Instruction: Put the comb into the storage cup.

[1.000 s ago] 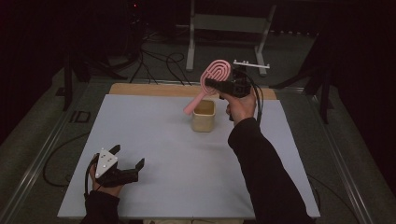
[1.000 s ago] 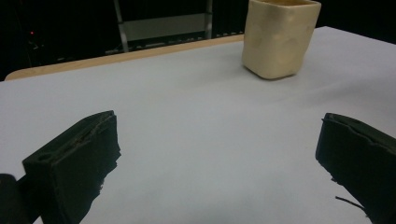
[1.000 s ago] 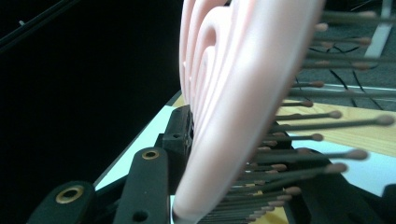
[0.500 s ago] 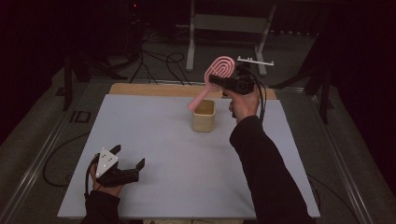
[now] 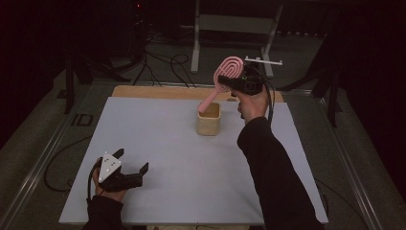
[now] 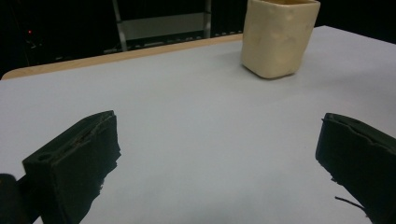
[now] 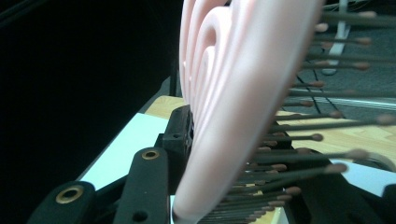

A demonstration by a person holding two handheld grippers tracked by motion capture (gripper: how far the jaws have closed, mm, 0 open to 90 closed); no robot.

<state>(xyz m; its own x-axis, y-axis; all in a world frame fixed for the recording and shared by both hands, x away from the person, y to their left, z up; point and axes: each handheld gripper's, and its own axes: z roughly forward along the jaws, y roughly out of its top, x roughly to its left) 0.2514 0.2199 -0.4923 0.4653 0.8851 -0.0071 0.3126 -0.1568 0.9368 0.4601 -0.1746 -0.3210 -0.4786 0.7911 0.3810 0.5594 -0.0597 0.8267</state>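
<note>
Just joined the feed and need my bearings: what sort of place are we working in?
Probably a lab or studio recording bench, not a home. A bare white table stands in a dark room, loose cables trail over the floor behind it, and a metal stand rises at the back.
</note>
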